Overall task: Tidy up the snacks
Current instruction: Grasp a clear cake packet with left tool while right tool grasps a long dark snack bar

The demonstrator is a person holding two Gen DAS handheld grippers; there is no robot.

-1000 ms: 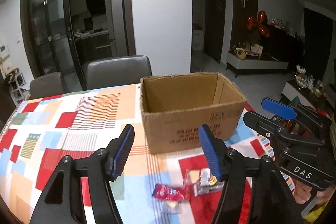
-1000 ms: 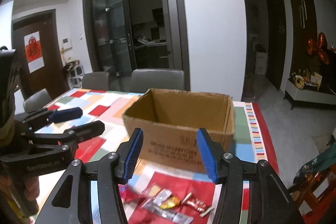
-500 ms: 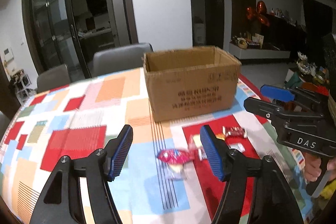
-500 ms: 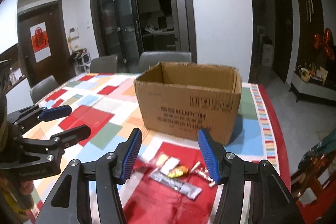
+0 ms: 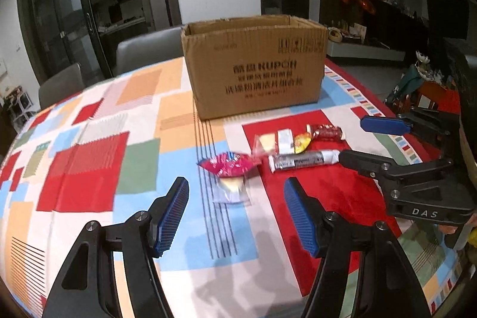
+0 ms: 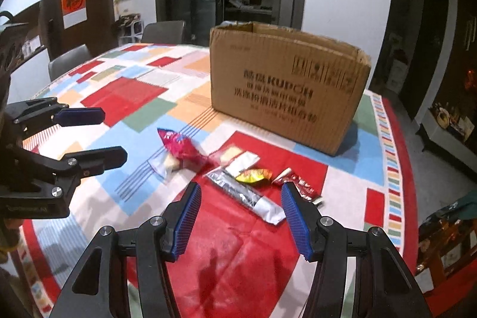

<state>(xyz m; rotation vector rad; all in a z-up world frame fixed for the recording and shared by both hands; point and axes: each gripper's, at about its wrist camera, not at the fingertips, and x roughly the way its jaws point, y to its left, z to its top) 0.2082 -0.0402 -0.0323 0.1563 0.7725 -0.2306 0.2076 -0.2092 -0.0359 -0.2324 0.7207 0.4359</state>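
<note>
Cardboard box sitting on table; snacks lying just in front. Left gripper & right gripper hovering w/ jaws apart, holding nothing.

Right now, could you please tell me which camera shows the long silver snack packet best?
The right wrist view: the silver packet lies close and unobstructed, directly ahead of the open right tongs. The left wrist view shows it farther off, its end meeting a right finger.

Loose wrapped snacks scattered just before upright open-topped cardboard box
</note>
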